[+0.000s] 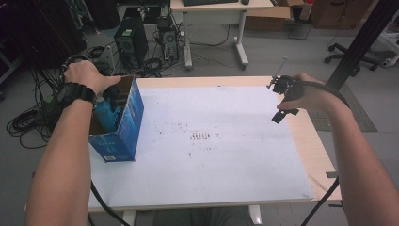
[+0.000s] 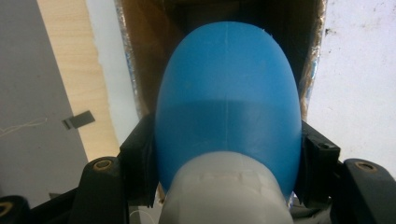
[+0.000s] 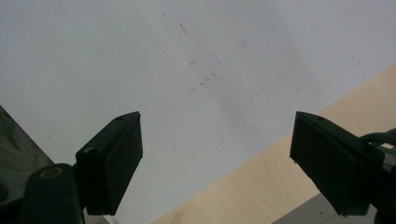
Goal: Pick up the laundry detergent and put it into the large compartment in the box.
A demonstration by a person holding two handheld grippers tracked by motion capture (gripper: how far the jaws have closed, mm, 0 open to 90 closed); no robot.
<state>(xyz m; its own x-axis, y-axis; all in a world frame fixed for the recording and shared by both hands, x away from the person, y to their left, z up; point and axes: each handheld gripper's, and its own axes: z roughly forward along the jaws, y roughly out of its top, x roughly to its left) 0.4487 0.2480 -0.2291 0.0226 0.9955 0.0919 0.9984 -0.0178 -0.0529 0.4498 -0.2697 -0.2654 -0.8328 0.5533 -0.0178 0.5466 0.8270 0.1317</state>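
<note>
Plastic bottle [image 2: 227,102]: blue, smooth and rounded, probably light but slippery; it's at left of the high view, going into the blue box [image 1: 126,123].
Grip spot: across its belly, near the pale cap.
Left gripper [image 2: 227,158]: fingers clamped on the bottle, pointing down into the box.
Right gripper [image 3: 217,154]: fingers wide, empty, hovering over the worktop [image 1: 226,155] at upper right.

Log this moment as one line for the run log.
left gripper: shut on blue bottle, inside blue box | right gripper: open, above table
</note>
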